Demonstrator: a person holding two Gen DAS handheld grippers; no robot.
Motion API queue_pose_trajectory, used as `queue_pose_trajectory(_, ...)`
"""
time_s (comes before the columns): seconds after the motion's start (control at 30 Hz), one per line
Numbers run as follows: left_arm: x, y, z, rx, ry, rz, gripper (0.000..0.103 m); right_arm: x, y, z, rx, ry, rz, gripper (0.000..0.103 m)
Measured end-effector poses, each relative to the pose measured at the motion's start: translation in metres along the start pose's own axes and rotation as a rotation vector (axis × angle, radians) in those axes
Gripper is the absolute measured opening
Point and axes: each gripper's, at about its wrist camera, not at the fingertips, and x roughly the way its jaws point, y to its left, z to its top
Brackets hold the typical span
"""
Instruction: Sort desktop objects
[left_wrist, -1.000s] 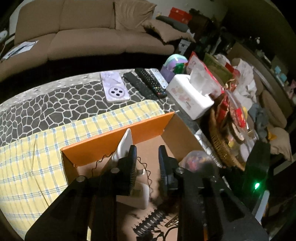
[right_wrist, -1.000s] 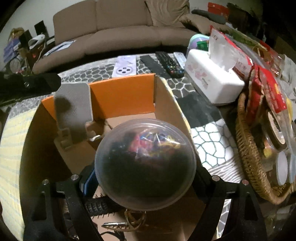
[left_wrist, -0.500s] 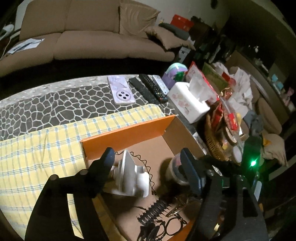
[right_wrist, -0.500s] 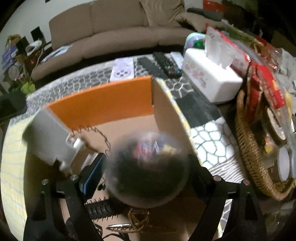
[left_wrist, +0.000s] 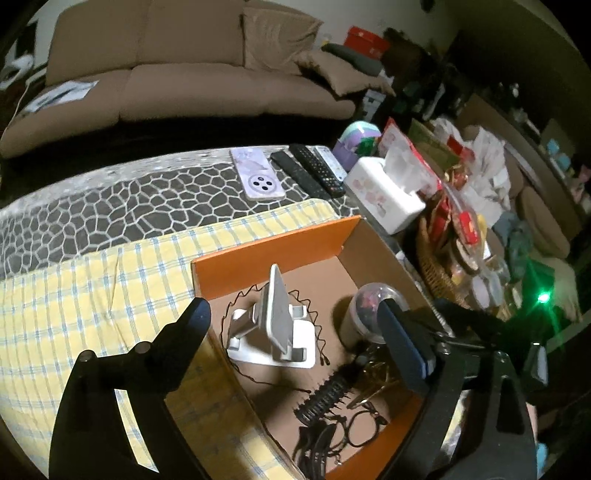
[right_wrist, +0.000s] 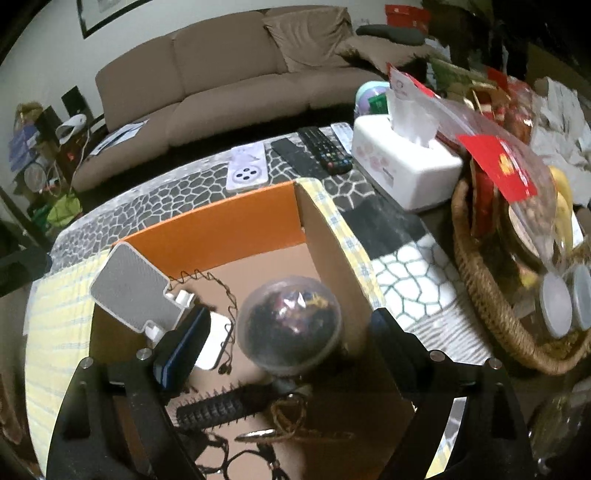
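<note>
A cluttered coffee table (left_wrist: 110, 206) before a brown sofa is bearing an orange-walled box (left_wrist: 273, 251). Inside, nearest, a hairbrush (left_wrist: 325, 393) and glasses (left_wrist: 364, 424) are lying; farther in, the white phone stand (left_wrist: 277, 328) is sitting between the opening left gripper (left_wrist: 295, 332) fingers, untouched. The right gripper (right_wrist: 284, 332) is spreading wide around the domed jar (right_wrist: 291, 325), not gripping.

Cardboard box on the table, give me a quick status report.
Left gripper opening, clear of white phone stand in box. Right gripper open around domed container, pads off it. Hairbrush close below.
</note>
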Motion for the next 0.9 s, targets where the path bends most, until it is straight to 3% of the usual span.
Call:
queue_pose_trajectory(0.23, 0.04, -0.006, 0.006, 0.067, 0.043, 0.08, 0.051, 0.003, 0.007, -0.006, -0.034, 0.021, 0.018, 0.077)
queue_pose_trajectory(0.37, 0.061, -0.016, 0.002, 0.169, 0.085, 0.149, 0.047, 0.01, 0.011, -0.009, -0.054, 0.042, 0.033, 0.073)
queue_pose_trajectory(0.47, 0.075, -0.02, -0.002, 0.229, 0.127, 0.217, 0.026, 0.013, 0.02, -0.01, -0.079, 0.049, 0.07, 0.066)
queue_pose_trajectory(0.57, 0.07, -0.008, -0.001, 0.142, 0.112, 0.135, 0.026, 0.016, 0.027, -0.01, -0.051, 0.069, 0.164, 0.055)
queue_pose_trajectory(0.63, 0.06, 0.005, 0.002, 0.05, 0.077, 0.047, 0.028, 0.023, 0.029, -0.008, 0.037, 0.1, 0.312, 0.052)
queue_pose_trajectory(0.7, 0.051, 0.024, 0.005, -0.065, 0.049, -0.053, 0.036, 0.036, 0.025, -0.008, 0.188, 0.147, 0.502, 0.049)
queue_pose_trajectory(0.77, 0.05, 0.04, 0.007, -0.161, 0.042, -0.144, 0.038, 0.052, 0.02, -0.008, 0.337, 0.197, 0.636, 0.043)
queue_pose_trajectory(0.9, 0.053, 0.062, 0.011, -0.286, 0.03, -0.274, 0.038, 0.074, 0.02, -0.009, 0.496, 0.227, 0.736, 0.043)
